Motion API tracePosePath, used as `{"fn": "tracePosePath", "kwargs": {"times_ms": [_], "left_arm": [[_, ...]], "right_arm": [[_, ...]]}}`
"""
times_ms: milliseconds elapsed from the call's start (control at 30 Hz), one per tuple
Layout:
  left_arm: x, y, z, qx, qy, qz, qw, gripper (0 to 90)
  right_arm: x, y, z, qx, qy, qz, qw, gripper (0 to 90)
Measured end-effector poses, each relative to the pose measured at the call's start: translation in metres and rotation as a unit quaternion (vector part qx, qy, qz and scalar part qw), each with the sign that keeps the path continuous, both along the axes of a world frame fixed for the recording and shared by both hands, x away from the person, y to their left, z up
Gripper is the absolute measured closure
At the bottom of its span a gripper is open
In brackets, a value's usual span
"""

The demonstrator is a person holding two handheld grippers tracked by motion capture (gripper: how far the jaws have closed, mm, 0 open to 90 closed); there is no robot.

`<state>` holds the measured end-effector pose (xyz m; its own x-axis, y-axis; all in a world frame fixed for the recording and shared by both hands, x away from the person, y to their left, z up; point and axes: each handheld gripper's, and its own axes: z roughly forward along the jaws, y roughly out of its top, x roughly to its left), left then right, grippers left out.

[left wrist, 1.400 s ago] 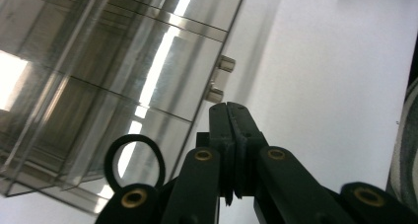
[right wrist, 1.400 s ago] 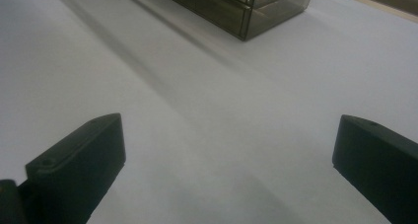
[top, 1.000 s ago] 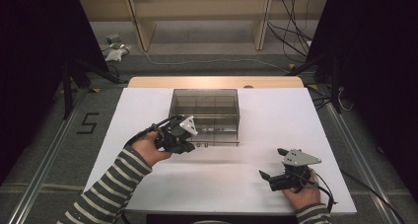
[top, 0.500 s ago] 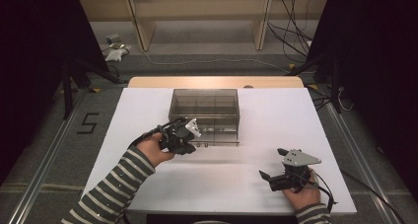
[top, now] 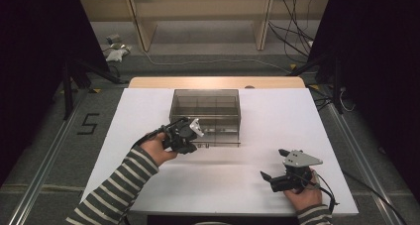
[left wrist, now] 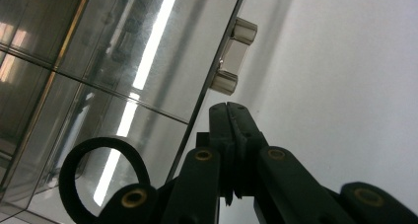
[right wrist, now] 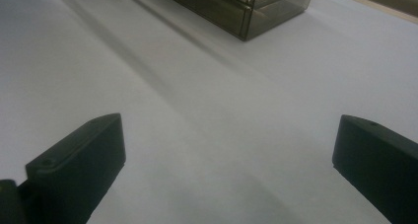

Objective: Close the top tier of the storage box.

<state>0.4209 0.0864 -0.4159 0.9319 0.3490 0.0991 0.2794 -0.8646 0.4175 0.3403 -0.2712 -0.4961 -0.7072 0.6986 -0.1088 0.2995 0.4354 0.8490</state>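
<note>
In the high view, the smoky clear box (top: 205,111) stands in the middle of the white table (top: 148,106), with the left gripper (top: 190,136) at its front left corner. In the left gripper view, the jaws are pressed together just beside the box's latch (left wrist: 234,56). In the right gripper view, the jaws are spread wide above bare table, well apart from the box (right wrist: 246,7).

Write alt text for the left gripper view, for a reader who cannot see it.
The left gripper, its black fingers pressed together with nothing between them, points at the edge of a smoky clear plastic box, just below a small latch on that edge. The white table lies to the right.
</note>
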Motion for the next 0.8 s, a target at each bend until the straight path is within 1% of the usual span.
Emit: {"fn": "tracePosePath", "kwargs": {"times_ms": [100, 133, 433, 667, 800], "left_arm": [[0.0002, -0.0003, -0.0004, -0.001, 0.000, 0.003, 1.0000, 89.3], [0.0006, -0.0002, -0.0002, 0.000, -0.004, 0.003, 1.0000, 89.3], [0.0015, -0.0011, -0.0002, -0.003, -0.001, 0.004, 1.0000, 89.4], [0.0041, -0.0018, 0.0016, -0.011, -0.007, 0.012, 0.9998, 89.4], [0.0076, -0.0010, 0.0038, -0.011, -0.013, 0.015, 0.9997, 89.3]], "right_arm": [[-0.0001, 0.0001, 0.0000, 0.000, 0.000, 0.000, 1.0000, 0.7], [-0.0001, 0.0000, 0.0000, 0.000, 0.000, 0.000, 1.0000, 0.7], [-0.0002, 0.0000, 0.0002, -0.001, 0.000, 0.000, 1.0000, 0.7], [-0.0004, 0.0000, 0.0003, -0.002, 0.000, 0.000, 1.0000, 0.7], [-0.0003, -0.0001, 0.0003, -0.002, 0.000, 0.000, 1.0000, 0.7]]}}
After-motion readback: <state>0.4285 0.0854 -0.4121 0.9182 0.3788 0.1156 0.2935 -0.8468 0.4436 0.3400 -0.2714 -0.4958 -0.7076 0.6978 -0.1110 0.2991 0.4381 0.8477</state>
